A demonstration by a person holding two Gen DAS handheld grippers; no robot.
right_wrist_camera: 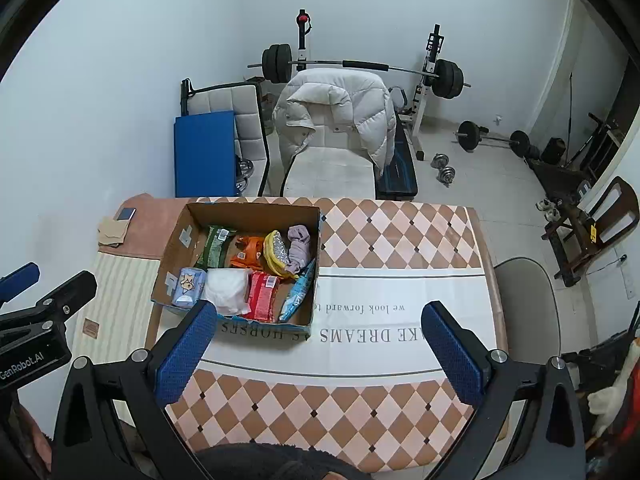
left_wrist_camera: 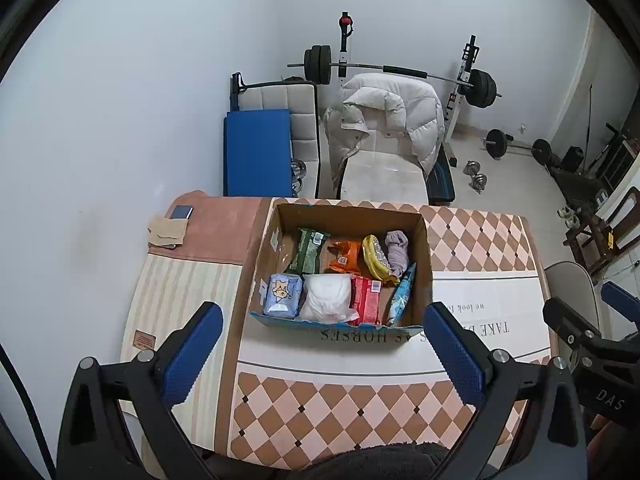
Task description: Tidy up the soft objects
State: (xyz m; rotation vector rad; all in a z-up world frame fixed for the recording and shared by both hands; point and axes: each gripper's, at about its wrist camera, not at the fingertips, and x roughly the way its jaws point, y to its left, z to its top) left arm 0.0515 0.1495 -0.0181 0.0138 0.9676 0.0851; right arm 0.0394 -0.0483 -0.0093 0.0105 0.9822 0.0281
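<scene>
An open cardboard box (left_wrist_camera: 426,248) (right_wrist_camera: 176,236) stands on the table and holds several soft items: a green pack (left_wrist_camera: 309,250), an orange pack (left_wrist_camera: 345,257), a yellow pouch (left_wrist_camera: 377,258), a lilac cloth (left_wrist_camera: 397,252), a blue tissue pack (left_wrist_camera: 282,294), a white bag (left_wrist_camera: 328,298), a red pack (left_wrist_camera: 366,300) and a light blue packet (left_wrist_camera: 402,294). My left gripper (left_wrist_camera: 322,350) is open and empty, above the table in front of the box. My right gripper (right_wrist_camera: 318,350) is open and empty, to the right of the box front.
The table has a checkered cloth (right_wrist_camera: 400,236) with printed lettering. A phone (left_wrist_camera: 181,213) and brown paper (left_wrist_camera: 168,232) lie at the far left corner. A chair with a white jacket (left_wrist_camera: 384,120), a blue mat (left_wrist_camera: 258,152) and a barbell rack (left_wrist_camera: 400,70) stand behind.
</scene>
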